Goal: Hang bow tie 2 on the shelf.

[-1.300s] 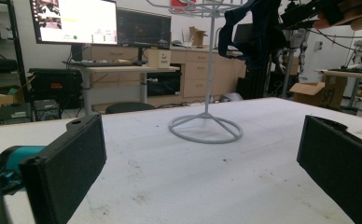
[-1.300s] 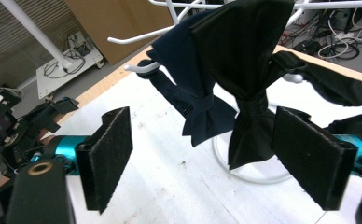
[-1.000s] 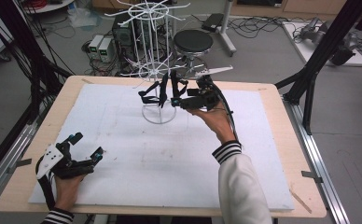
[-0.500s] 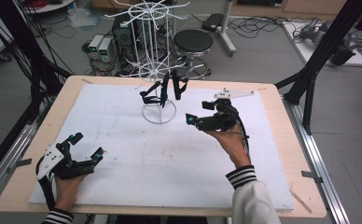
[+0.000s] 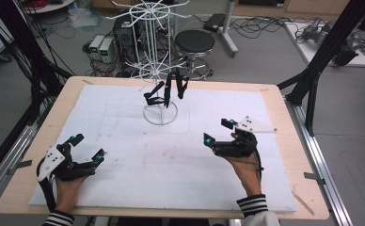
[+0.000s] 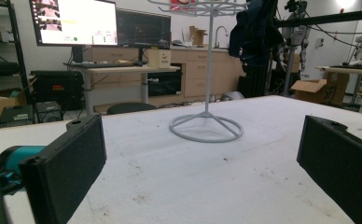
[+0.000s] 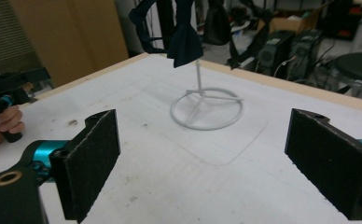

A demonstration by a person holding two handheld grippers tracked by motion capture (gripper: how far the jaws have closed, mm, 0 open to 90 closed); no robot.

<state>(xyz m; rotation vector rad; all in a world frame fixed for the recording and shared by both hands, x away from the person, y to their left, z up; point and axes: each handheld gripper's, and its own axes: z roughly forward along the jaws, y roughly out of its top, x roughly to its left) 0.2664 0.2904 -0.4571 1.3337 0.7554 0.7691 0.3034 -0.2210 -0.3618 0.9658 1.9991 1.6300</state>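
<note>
1. We note the right gripper (image 5: 214, 132) low over the white mat (image 5: 124, 188) at the right of the table (image 5: 284, 101), jaws wide apart with nothing between them. It faces the white wire rack (image 5: 158, 61) and stands well apart from it.
2. In the right gripper view the black pads (image 7: 95, 158) frame the rack's ring base (image 7: 206, 108), and the dark bow ties (image 7: 184, 39) hang above it from the lower hooks.
3. The left gripper (image 5: 87, 148) rests at the near left corner of the mat, jaws likewise apart and empty, far from the rack. Its own view shows the ring base (image 6: 206, 127) ahead across bare mat.
4. In the high view we see about three bow ties (image 5: 167, 89) clustered on one side of the rack, above the base.
5. Risk: the rack looks light and stands free on a narrow ring. A sideways pull on a bow tie strap could tip or drag it, since neither gripper steadies it.
6. Risk: the ties hang close together. A wide-open approach could catch two at once, or hook a wire arm (image 5: 124, 14) and spin the rack.
7. Risk: the cloth is soft and dangling. A grasp that closes on the edge only may slip off, dropping the tie onto the mat.
8. Risk: a strap left looped on its hook would resist a straight pull. We judge that a lift first is needed.
</note>
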